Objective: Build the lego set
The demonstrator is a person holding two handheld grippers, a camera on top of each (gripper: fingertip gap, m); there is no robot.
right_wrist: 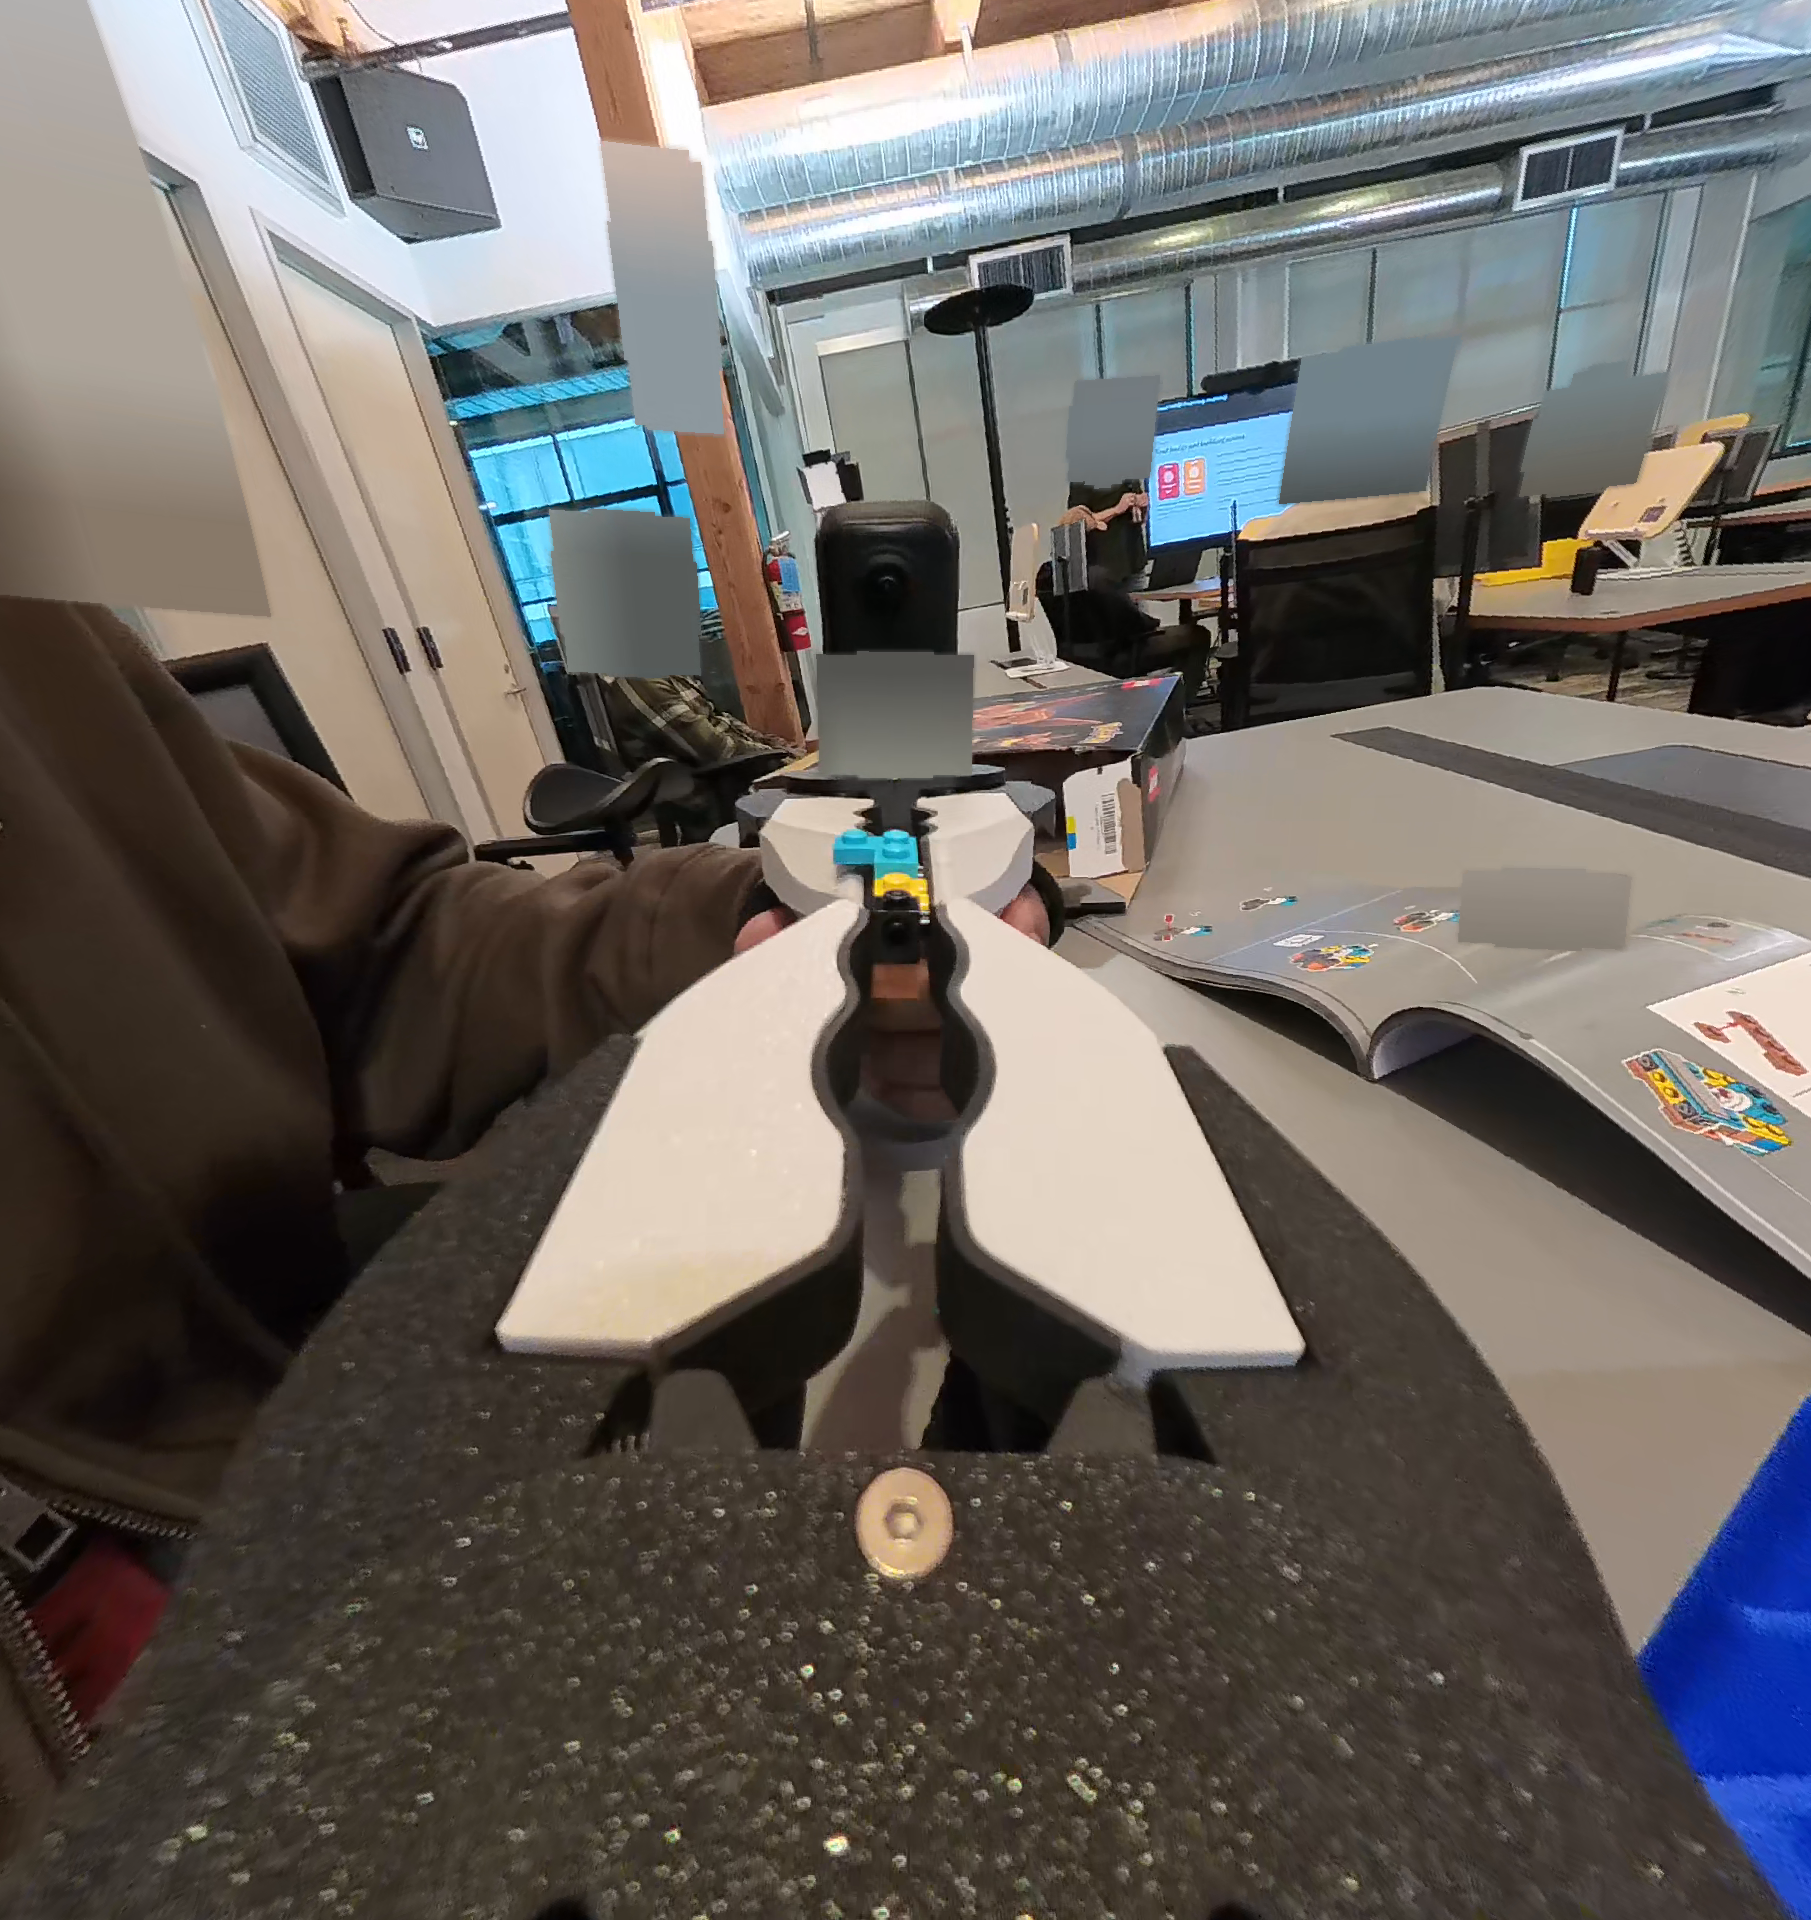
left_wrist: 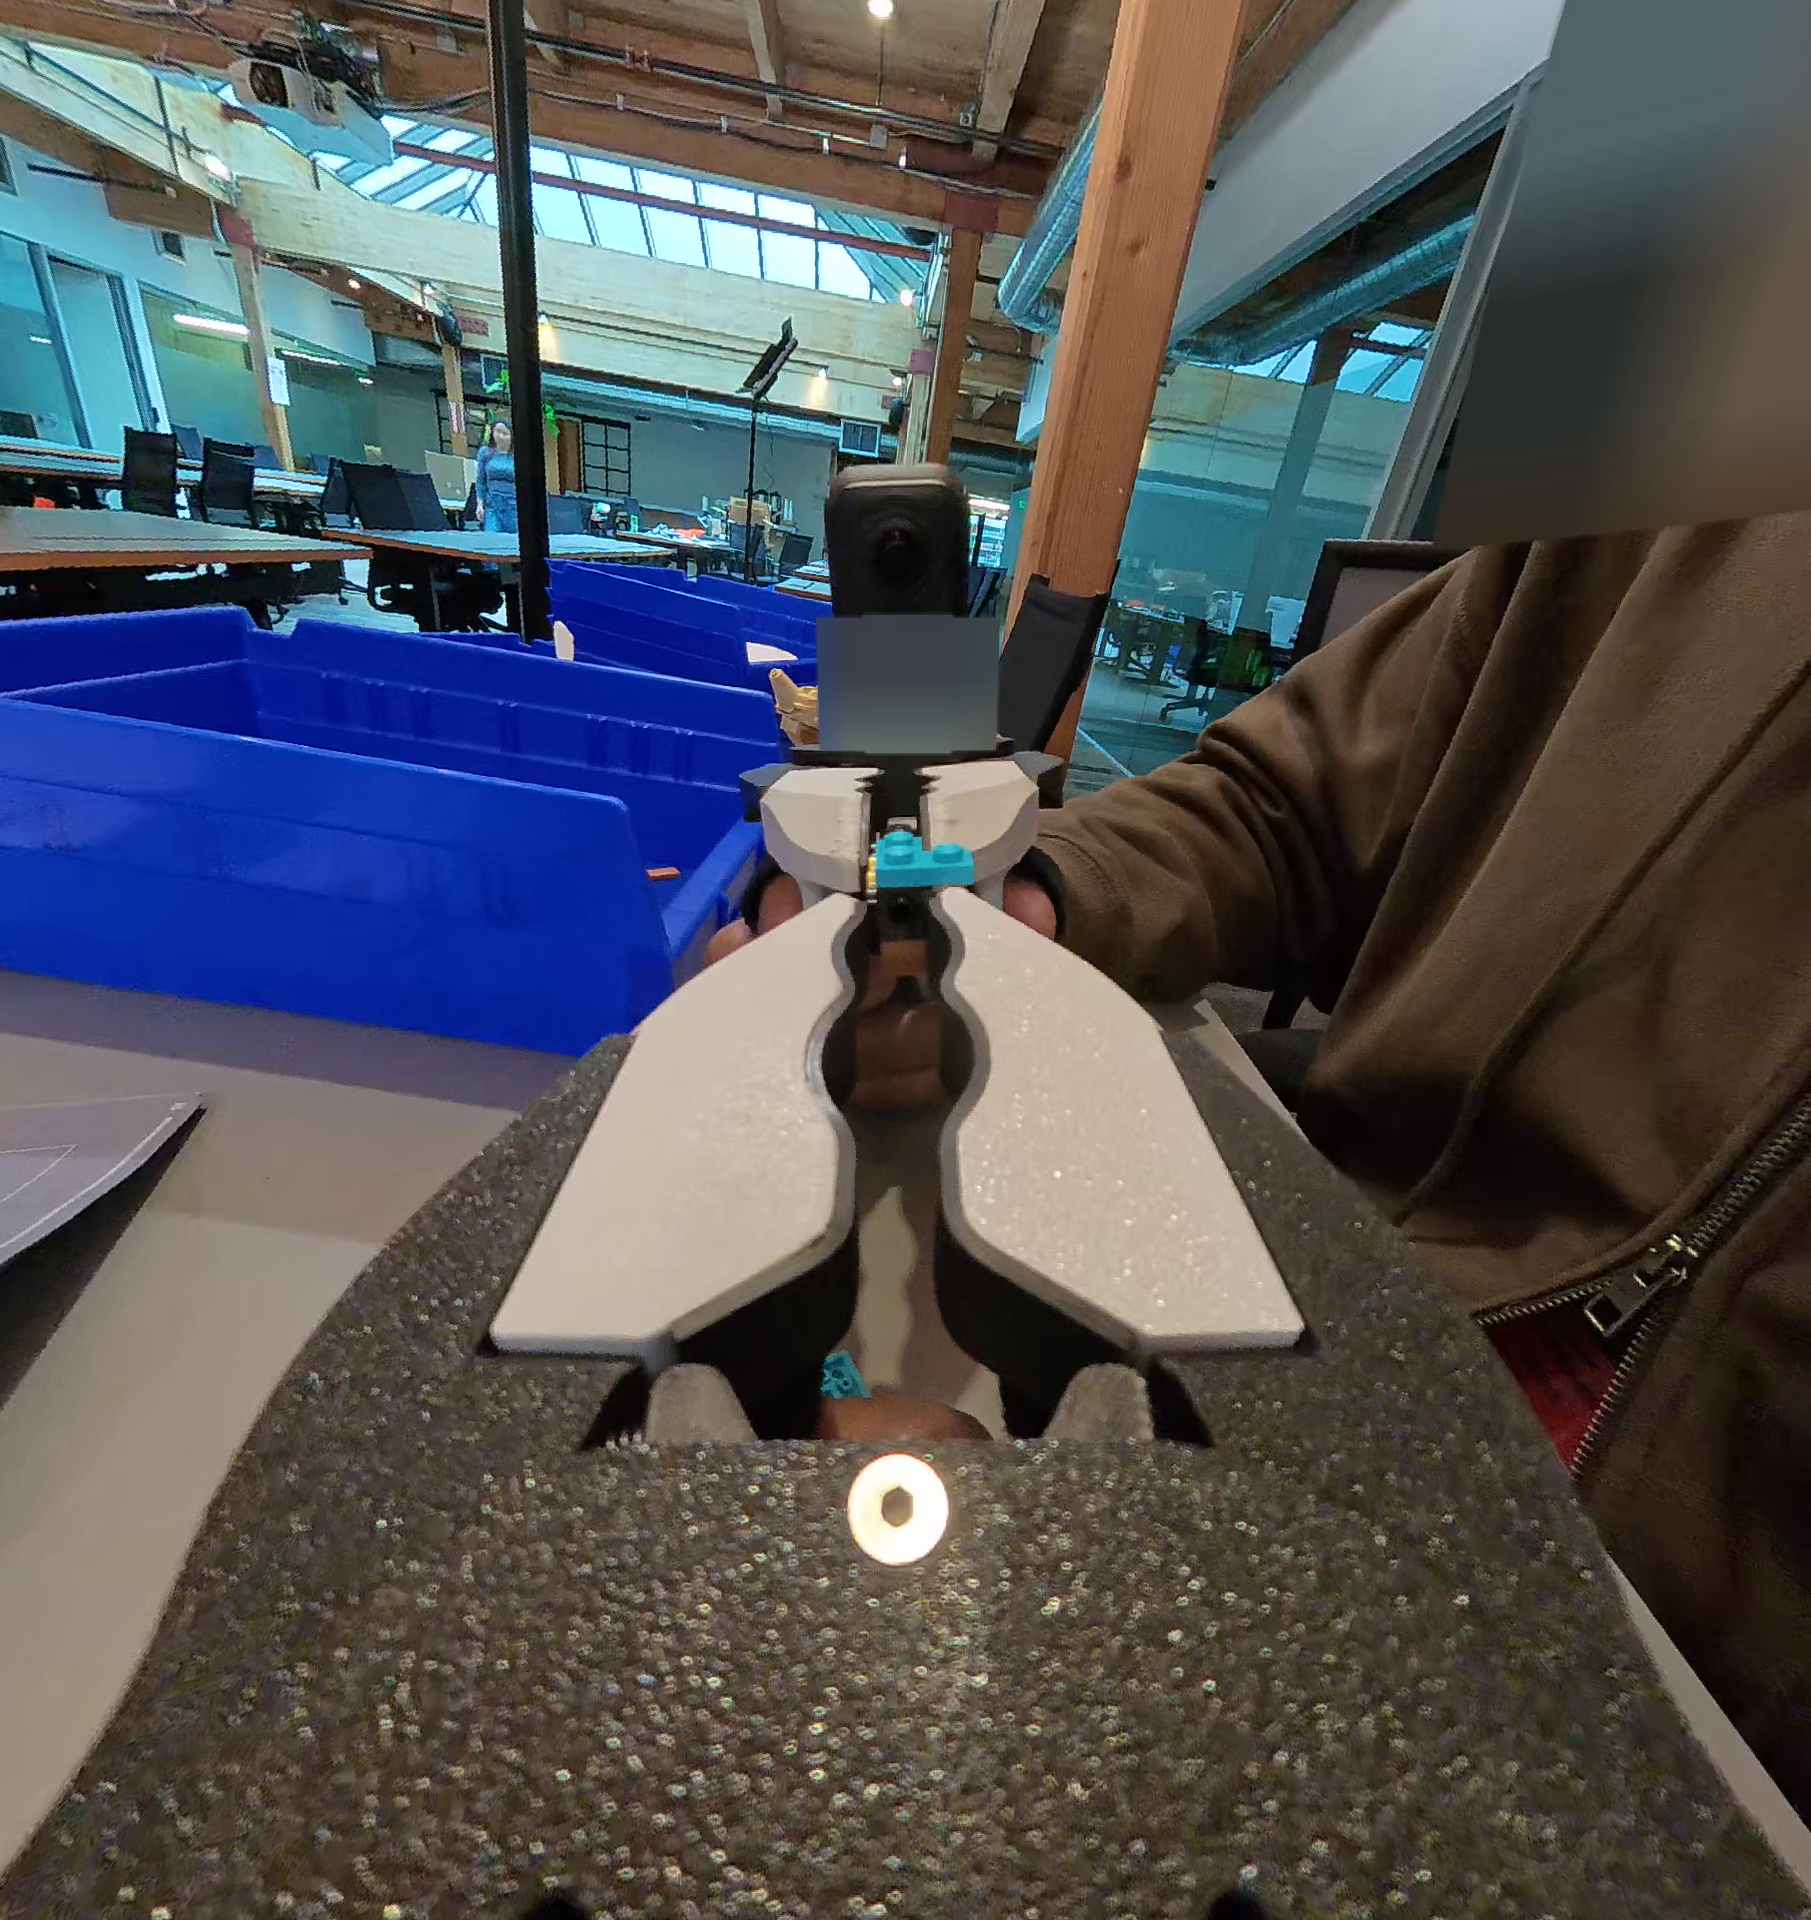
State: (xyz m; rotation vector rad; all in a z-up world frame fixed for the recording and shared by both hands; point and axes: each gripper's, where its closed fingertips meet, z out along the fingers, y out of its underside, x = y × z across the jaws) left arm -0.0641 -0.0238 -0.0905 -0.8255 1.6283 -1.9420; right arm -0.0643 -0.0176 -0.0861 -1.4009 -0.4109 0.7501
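Note:
My two grippers meet tip to tip above the table, with a small lego assembly (left_wrist: pixel 922 862) between them. The assembly has a teal plate on top, a yellow piece (right_wrist: pixel 896 885) under it and a black part (right_wrist: pixel 893 923) below. In the left wrist view my left gripper (left_wrist: pixel 899 916) is shut on the black end. The right gripper (left_wrist: pixel 896 821) faces it from behind the teal plate. In the right wrist view my right gripper (right_wrist: pixel 896 920) is shut on the same assembly (right_wrist: pixel 880 857), with the left gripper (right_wrist: pixel 896 831) opposite. The exact contact points are hidden.
Blue bins (left_wrist: pixel 309 831) stand in rows to the left on the grey table (left_wrist: pixel 309 1195); one bin corner (right_wrist: pixel 1774 1662) is near the right gripper. An open instruction booklet (right_wrist: pixel 1503 997) and a lego box (right_wrist: pixel 1088 727) lie to the right. The person's brown sleeves (left_wrist: pixel 1400 831) flank both grippers. Left and right tips are no more than a few centimetres apart.

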